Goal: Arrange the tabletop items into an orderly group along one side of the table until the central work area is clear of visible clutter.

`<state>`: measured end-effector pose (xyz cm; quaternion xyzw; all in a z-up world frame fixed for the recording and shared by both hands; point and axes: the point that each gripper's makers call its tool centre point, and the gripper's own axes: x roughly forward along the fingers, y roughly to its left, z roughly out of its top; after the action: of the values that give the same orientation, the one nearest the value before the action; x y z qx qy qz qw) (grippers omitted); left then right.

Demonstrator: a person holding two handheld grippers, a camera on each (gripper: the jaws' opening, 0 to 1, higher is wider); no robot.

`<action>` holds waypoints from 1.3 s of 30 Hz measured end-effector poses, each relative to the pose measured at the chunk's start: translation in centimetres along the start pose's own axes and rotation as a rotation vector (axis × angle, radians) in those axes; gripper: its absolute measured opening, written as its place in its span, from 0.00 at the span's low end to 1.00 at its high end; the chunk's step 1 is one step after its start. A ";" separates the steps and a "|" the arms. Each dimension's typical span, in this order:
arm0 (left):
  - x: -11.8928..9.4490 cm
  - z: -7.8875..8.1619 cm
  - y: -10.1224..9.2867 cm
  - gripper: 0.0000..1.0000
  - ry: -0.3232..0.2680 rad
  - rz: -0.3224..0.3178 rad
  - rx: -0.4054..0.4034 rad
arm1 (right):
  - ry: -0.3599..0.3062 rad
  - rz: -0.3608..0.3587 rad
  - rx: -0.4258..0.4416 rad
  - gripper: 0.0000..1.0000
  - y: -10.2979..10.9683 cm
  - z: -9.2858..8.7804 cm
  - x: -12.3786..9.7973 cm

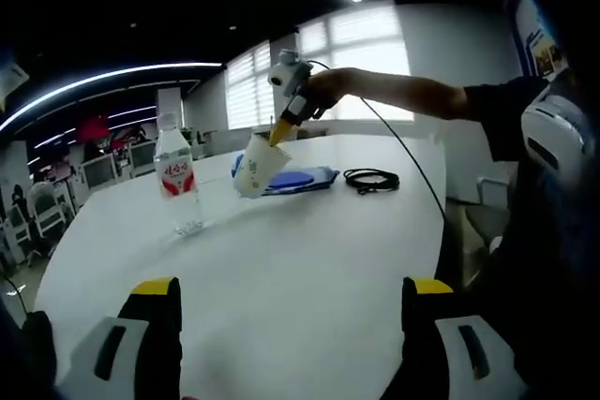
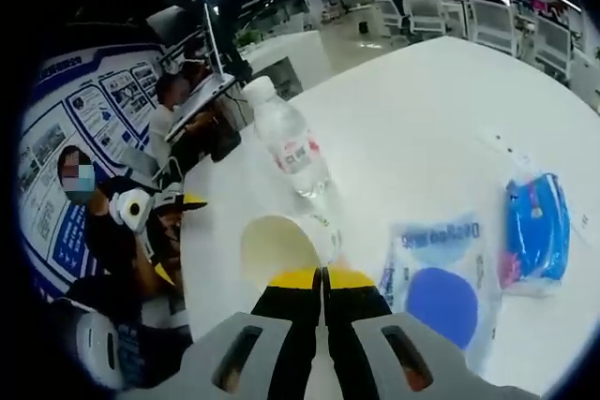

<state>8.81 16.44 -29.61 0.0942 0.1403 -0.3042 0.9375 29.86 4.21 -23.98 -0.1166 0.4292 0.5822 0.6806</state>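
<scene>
Right gripper pinches paper cup rim, seemingly airborne; left gripper spread

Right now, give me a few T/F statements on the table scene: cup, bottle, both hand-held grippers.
1. The right hand-held gripper is shut on the paper cup. True.
2. The paper cup stands upright on the table. False: it is tilted and held above the tabletop.
3. The water bottle lies on its side. False: it stands upright with its cap on.
4. The left hand-held gripper is open with nothing between its jaws. True.
5. A coiled black cable lies on the table beyond the blue packet. True.
6. The bottle is inside the cup. False: it stands apart from it, on the table.
</scene>
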 end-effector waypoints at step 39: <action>-0.5 0.1 -0.5 0.97 -0.018 0.004 0.019 | 0.202 -0.035 -0.003 0.00 0.2 0.6 2.3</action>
<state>8.08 16.28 -29.41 0.1006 0.1288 -0.3046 0.9384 29.85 6.26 -25.26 -0.1831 0.4928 0.5562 0.6437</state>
